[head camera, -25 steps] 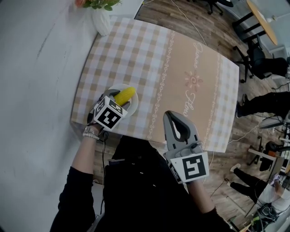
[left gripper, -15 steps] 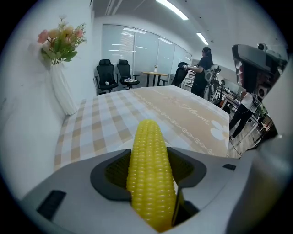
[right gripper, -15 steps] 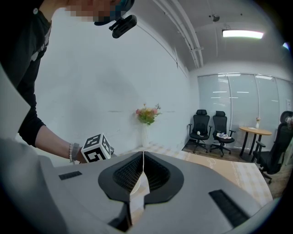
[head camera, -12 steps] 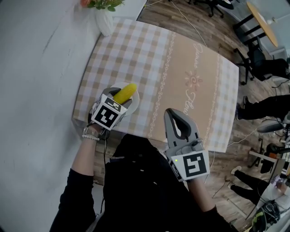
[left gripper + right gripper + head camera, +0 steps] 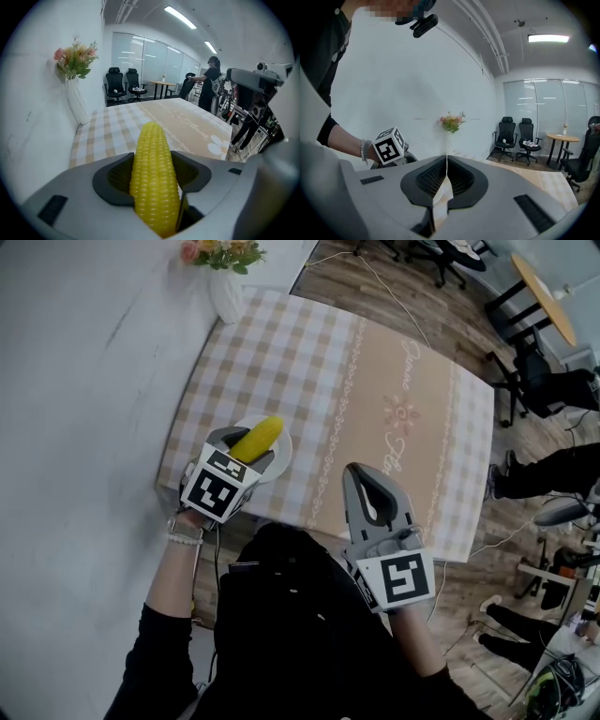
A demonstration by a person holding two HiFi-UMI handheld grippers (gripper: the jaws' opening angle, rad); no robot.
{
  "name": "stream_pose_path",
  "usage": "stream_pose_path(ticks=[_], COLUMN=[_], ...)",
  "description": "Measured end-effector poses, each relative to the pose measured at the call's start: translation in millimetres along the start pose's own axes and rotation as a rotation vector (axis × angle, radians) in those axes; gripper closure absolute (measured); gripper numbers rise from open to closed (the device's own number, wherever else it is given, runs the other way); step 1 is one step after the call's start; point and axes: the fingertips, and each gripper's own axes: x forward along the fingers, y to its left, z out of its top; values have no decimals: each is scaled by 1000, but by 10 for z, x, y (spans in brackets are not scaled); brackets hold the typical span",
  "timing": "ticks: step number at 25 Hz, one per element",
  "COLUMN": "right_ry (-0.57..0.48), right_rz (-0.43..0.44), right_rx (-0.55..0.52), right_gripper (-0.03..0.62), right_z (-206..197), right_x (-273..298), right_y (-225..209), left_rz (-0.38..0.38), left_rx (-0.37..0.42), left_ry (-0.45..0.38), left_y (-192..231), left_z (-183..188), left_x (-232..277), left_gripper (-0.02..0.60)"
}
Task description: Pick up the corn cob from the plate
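The yellow corn cob [image 5: 259, 439] sticks out forward from my left gripper [image 5: 246, 452], which is shut on it above the white plate [image 5: 282, 457] near the table's front left corner. In the left gripper view the corn cob [image 5: 151, 159] fills the gap between the dark pads and points up and away over the checked tablecloth [image 5: 108, 129]; the left gripper [image 5: 153, 174] hides the plate there. My right gripper [image 5: 364, 486] hangs over the table's front edge, shut on nothing. In the right gripper view the right gripper [image 5: 446, 177] shows its jaws pressed together.
A white vase with flowers [image 5: 228, 289] stands at the table's far left corner against the wall. The checked cloth with a beige runner [image 5: 394, 399] covers the table. Office chairs [image 5: 539, 367] and a standing person [image 5: 553, 465] are on the wooden floor to the right.
The left gripper stays shut on the corn cob and has drawn back slightly toward me. The right gripper has barely moved.
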Motion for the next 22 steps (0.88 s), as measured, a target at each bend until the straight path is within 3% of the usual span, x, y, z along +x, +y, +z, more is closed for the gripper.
stream_pose_path(ticks=[22], right_ry=[-70], right_rz=[39], right_rx=[-31], right_gripper=[551], right_z=[259], right_x=[36], right_y=[-14], left_rz=[125], left_rx=[-74], left_ry=[-165], left_y=[-125], left_z=[444], left_x=[-958], left_gripper=[331])
